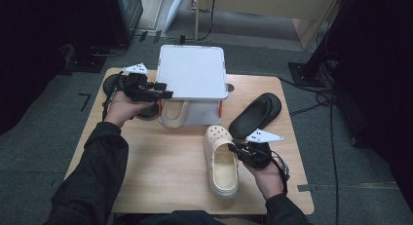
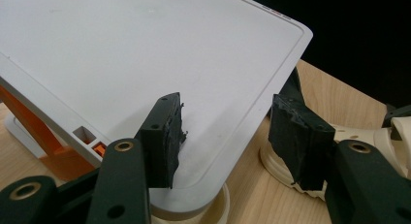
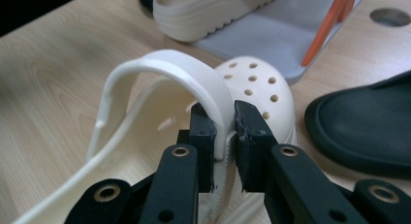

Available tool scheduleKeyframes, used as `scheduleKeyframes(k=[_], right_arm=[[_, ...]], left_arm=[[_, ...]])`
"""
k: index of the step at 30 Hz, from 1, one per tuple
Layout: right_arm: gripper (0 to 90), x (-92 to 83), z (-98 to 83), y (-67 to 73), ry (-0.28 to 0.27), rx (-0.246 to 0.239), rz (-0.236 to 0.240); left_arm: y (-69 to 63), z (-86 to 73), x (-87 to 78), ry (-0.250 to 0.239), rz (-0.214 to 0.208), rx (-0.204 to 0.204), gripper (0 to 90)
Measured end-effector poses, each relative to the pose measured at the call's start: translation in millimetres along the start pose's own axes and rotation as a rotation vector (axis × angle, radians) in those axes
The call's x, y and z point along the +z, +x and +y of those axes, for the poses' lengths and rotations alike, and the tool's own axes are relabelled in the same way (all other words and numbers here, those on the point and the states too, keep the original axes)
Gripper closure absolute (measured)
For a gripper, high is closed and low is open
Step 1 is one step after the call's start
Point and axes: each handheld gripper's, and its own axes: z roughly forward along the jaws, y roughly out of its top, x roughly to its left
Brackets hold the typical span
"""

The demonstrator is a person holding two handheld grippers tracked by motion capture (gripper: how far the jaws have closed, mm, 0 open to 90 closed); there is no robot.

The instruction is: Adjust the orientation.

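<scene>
A cream clog (image 1: 221, 161) lies on the wooden table (image 1: 160, 161) near its front right. My right gripper (image 1: 234, 149) is shut on it. In the right gripper view the jaws (image 3: 224, 136) pinch the heel strap (image 3: 165, 69) where it meets the perforated upper (image 3: 257, 83). My left gripper (image 1: 163, 91) is open at the near left corner of a white shelf panel (image 1: 192, 71). In the left gripper view one finger (image 2: 162, 136) lies over the panel (image 2: 121, 49) and the other stands past its edge. A second cream clog (image 1: 173, 113) sits under the panel.
A black slipper (image 1: 255, 115) lies right of the shelf, close to the held clog. Orange struts (image 2: 29, 117) carry the panel over a grey base (image 3: 291, 35). A dark object (image 1: 111, 84) sits at the table's far left. The floor around is grey carpet with cables.
</scene>
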Motion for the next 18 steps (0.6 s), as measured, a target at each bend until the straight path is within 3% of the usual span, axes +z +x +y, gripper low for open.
scheduleKeyframes(k=[7, 11, 16, 18], right_arm=[[77.0, 4.6, -4.6, 1.7, 0.034, -0.017, 0.016], [73.1, 8.1, -10.7, 5.2, 0.087, -0.032, 0.028], [69.7, 10.4, -11.7, 5.0, 0.094, -0.025, 0.034], [63.9, 11.6, -12.2, 4.0, 0.089, -0.02, 0.037]], left_arm=[[-0.1, 0.0, 0.2, 0.0, -0.001, 0.0, 46.0], [-0.1, 0.0, 0.3, 0.0, -0.002, 0.0, 45.9], [-0.1, -0.1, 0.2, 0.0, -0.002, 0.001, 45.9], [-0.1, -0.2, 0.2, -0.001, -0.003, 0.001, 45.8]])
